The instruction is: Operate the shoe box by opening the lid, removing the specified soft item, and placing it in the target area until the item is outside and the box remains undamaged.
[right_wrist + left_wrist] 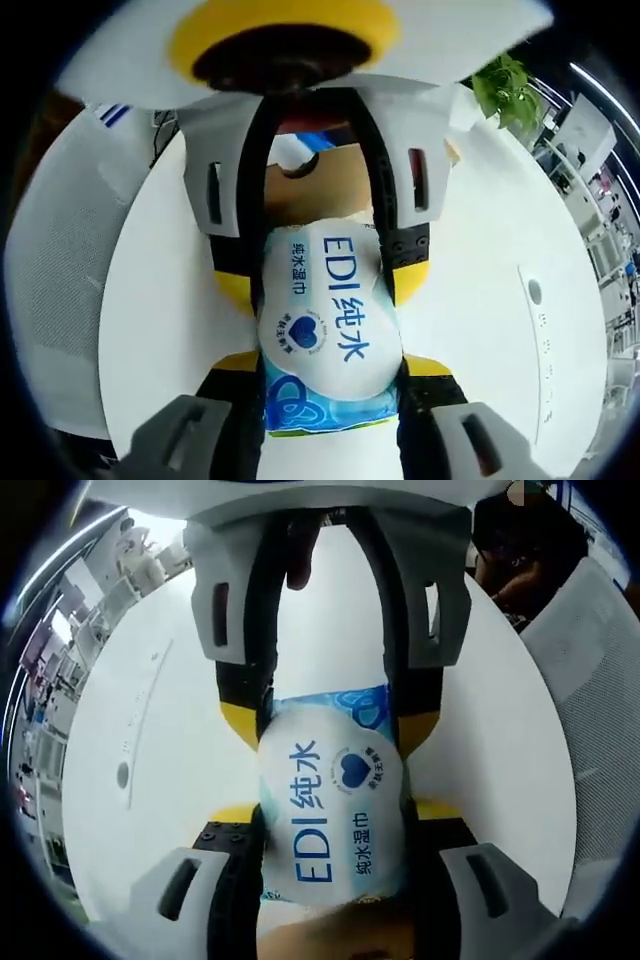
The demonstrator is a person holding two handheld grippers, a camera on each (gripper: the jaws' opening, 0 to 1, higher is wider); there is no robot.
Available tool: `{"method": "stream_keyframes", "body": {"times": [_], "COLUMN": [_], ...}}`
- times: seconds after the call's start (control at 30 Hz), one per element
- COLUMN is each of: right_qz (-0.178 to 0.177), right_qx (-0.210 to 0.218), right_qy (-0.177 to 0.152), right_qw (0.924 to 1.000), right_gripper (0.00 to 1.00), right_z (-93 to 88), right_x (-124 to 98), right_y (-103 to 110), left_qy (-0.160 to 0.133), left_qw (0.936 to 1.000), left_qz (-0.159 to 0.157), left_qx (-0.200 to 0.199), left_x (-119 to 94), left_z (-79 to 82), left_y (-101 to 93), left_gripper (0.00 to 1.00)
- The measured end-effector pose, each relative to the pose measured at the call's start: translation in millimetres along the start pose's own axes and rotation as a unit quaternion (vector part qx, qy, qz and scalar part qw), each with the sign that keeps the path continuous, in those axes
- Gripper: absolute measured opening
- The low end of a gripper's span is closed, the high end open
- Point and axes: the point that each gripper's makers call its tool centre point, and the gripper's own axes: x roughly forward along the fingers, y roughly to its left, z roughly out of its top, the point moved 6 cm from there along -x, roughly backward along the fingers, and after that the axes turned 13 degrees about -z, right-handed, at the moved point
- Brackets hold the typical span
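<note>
A pack of wet wipes [335, 810] [328, 330] hangs above the white counter [150, 780] [170, 320], grasped at opposite ends by two facing tools: the left tool [335, 880] clenched on one end, the right tool [330, 410] on the other. Behind, the brown shoe box [320, 185] sits on the counter.

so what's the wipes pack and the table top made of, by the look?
Wet-wipes pack: likely soft plastic film, glossy and printed; it bulges and creases between both grippers' jaws. Table: smooth white surface with a matte sheen, probably laminate, though I can't be sure.
</note>
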Motion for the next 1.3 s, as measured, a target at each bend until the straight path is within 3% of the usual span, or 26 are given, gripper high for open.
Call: {"method": "stream_keyframes", "body": {"times": [0.27, 0.47, 0.73, 0.87, 0.97, 1.13, 1.2, 1.3], "right_qz": [-0.015, -0.029, -0.045, -0.06, -0.065, -0.08, -0.086, -0.093], "right_qx": [0.007, 0.046, 0.096, 0.132, 0.16, 0.211, 0.234, 0.269], "right_qy": [0.003, -0.005, -0.008, -0.024, -0.028, -0.045, -0.057, -0.072], "right_qw": [0.9999, 0.9985, 0.9944, 0.9891, 0.9845, 0.9731, 0.9666, 0.9561], "right_gripper": [0.49, 0.47, 0.49, 0.5, 0.5, 0.51, 0.51, 0.52], "right_z": [0.6, 0.3, -1.2, 2.8, 3.5, 5.7, 8.5, 10.6], "right_x": [-7.4, -17.6, -30.1, -39.1, -44.2, -52.6, -56.3, -60.8], "right_y": [0.6, -1.2, -0.2, -3.1, -3.8, -4.7, -4.9, -4.7], "left_qy": [-0.001, -0.008, -0.049, -0.087, -0.098, -0.161, -0.172, -0.169], "left_qw": [0.9998, 0.9997, 0.9971, 0.9914, 0.9886, 0.9706, 0.9659, 0.9648], "left_qz": [0.013, 0.024, 0.048, 0.062, 0.071, 0.094, 0.096, 0.106], "left_qx": [0.014, 0.006, -0.034, -0.075, -0.089, -0.152, -0.168, -0.171], "left_x": [-17.5, -32.1, -55.4, -70.4, -79.4, -96.1, -100.0, -101.7], "left_z": [-3.6, -11.8, -14.7, -16.8, -20.7, -23.0, -25.7, -35.6], "left_y": [-1.2, -4.1, -5.4, -5.2, -7.2, -17.1, -21.7, -25.3], "left_gripper": [0.63, 0.64, 0.62, 0.62, 0.62, 0.62, 0.62, 0.62]}}
